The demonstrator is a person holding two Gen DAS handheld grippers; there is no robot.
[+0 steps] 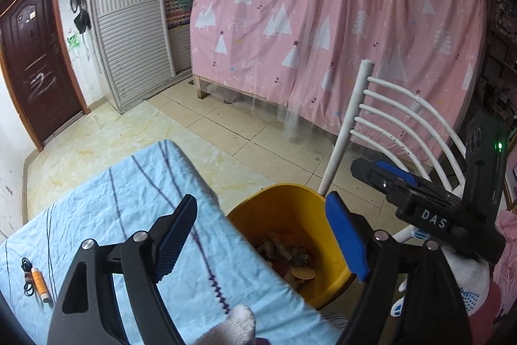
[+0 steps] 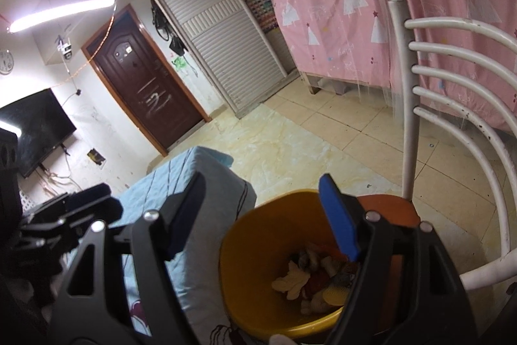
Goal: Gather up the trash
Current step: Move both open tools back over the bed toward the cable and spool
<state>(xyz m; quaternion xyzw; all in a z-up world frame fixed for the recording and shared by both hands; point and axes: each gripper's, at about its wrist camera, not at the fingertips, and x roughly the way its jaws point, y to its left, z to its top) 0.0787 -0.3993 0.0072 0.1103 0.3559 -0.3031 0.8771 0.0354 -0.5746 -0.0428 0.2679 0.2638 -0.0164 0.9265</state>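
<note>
Trash [image 1: 290,261] in yellow bin [image 1: 284,202] beside blue-clothed table [image 1: 113,199]

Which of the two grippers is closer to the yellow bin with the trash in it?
Right. The right gripper hangs open directly over the yellow bin; the left gripper, also open, sits partly above the table's blue cloth beside it.

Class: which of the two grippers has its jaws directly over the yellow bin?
The right gripper: trash lies between its jaws. The left gripper straddles the yellow bin and table edge.
</note>
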